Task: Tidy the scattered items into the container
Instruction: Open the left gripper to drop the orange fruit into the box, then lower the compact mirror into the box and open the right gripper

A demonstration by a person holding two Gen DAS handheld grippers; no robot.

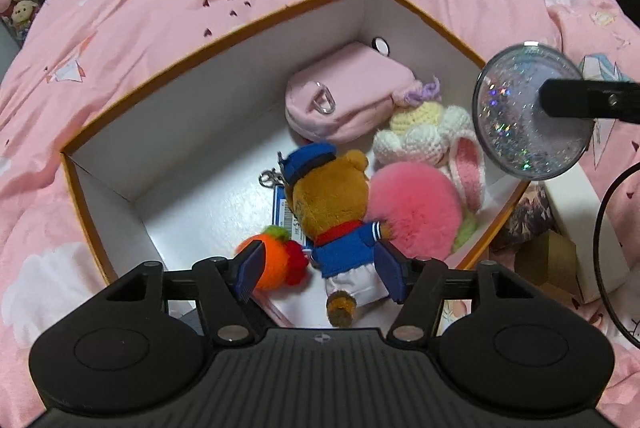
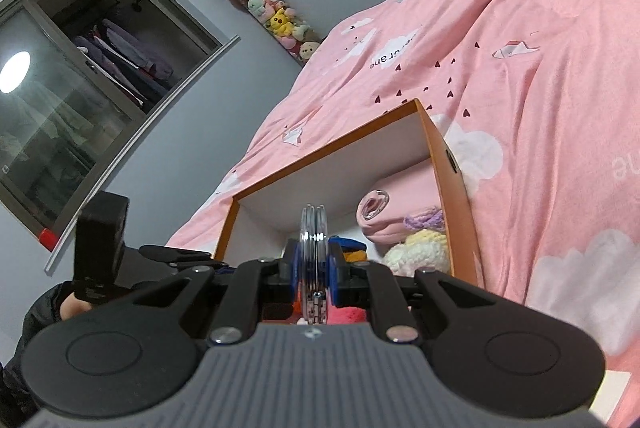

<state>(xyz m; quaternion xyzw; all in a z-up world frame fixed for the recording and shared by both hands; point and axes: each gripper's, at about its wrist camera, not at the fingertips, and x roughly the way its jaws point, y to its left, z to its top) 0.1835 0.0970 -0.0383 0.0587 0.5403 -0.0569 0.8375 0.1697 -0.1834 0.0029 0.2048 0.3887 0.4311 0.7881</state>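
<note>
The left gripper stands spread wide, blue ribbed pads either side of a plush bear in a blue cap and jacket, not pressing it. The bear lies on the white floor of the orange-rimmed cardboard box. At three o'clock sits a fluffy pink pompom; at nine, an orange felt ball; at twelve, a soft pink pouch. The right gripper clamps a round, clear glitter-filled disc edge-on above the box's right rim.

The box has bare white floor along its left side and far-left corner. Soft toys and a pink pouch crowd the right half, apparently touching.
</note>
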